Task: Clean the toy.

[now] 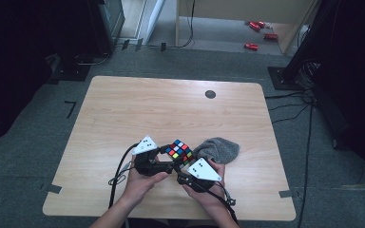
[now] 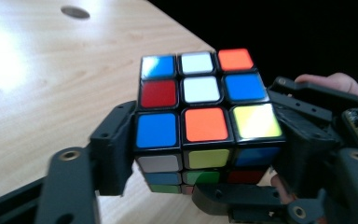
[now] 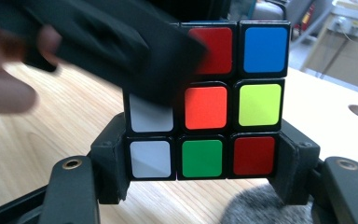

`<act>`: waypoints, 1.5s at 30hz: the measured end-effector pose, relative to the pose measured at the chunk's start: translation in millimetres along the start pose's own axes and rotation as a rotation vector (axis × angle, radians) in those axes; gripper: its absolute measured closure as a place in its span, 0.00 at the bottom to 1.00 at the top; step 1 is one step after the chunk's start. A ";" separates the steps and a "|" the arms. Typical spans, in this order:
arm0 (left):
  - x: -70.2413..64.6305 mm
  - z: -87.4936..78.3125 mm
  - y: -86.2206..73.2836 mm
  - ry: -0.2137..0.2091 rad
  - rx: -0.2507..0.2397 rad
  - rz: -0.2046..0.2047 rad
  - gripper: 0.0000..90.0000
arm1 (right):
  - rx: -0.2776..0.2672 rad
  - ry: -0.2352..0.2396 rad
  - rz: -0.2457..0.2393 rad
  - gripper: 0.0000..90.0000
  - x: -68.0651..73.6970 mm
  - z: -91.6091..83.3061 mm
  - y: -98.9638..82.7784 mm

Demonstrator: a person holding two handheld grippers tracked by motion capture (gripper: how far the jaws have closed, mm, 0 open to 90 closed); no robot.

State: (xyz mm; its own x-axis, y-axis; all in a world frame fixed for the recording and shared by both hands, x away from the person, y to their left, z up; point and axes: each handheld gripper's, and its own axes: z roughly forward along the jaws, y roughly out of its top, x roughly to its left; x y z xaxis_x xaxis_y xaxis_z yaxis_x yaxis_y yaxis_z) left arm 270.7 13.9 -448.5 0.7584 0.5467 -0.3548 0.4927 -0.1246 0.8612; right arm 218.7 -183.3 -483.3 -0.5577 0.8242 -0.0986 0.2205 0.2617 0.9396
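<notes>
A person works a scrambled puzzle cube (image 1: 179, 151) between two hand-held grippers near the front of a pale wooden counter (image 1: 123, 114), the cube lifted clear of the wood rather than resting on it. The arrangement looks like a two-handed twist: each tool takes a different layer from its own side, so that one can steady the cube while the other turns a face.

Seen from above, the left gripper (image 1: 164, 159) comes in from the cube's left and the right gripper (image 1: 183, 166) from its near right, both hands close together beneath the grey plates.

In the left gripper view, that tool's fingers (image 2: 114, 149) stand about a cube's width apart, one pad against the blue-faced layer and the other on the far side under the yellow tile; they appear to be clamped on the cube (image 2: 205, 121).

In the right gripper view, the fingers (image 3: 109, 158) close on the bottom row, white, green and red, with pads pressed to both ends of that layer of the cube (image 3: 209, 112). The other tool's blurred black jaw crosses the upper left of that frame.

A crumpled grey cloth (image 1: 217, 148) lies on the counter just right of the cube, apparently set aside, and a dark round grommet (image 1: 210, 94) sits well back.
</notes>
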 end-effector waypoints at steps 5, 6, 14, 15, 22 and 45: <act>11.7 -14.3 7.0 -0.005 -0.059 0.001 0.26 | 0.014 -0.033 0.039 0.38 -14.5 -3.4 0.2; 14.9 -16.9 7.7 -0.001 -0.071 0.002 0.25 | 0.008 -0.037 0.047 0.38 -17.8 -5.0 1.2; 28.5 -26.5 6.5 0.018 -0.091 0.070 0.18 | 0.001 -0.052 0.110 0.38 -42.0 -18.1 10.3; 28.2 -25.5 5.3 0.012 -0.081 0.087 0.17 | -0.001 -0.048 0.119 0.38 -44.3 -19.8 11.7; 19.6 -13.8 -3.4 0.044 -0.005 0.229 0.17 | -0.018 -0.002 0.148 0.38 -49.4 -28.2 21.6; 5.5 0.4 -23.3 0.061 -0.069 0.561 0.23 | 0.085 0.196 0.262 0.38 -35.3 -27.3 35.8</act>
State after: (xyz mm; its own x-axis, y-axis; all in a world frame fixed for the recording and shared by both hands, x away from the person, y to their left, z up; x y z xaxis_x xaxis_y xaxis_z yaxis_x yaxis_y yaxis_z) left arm 263.6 19.4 -470.7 0.8690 0.4594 0.1837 -0.0089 -0.3567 0.9342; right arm 224.5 -216.7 -437.2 -0.6145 0.7589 0.2155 0.4381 0.1012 0.8932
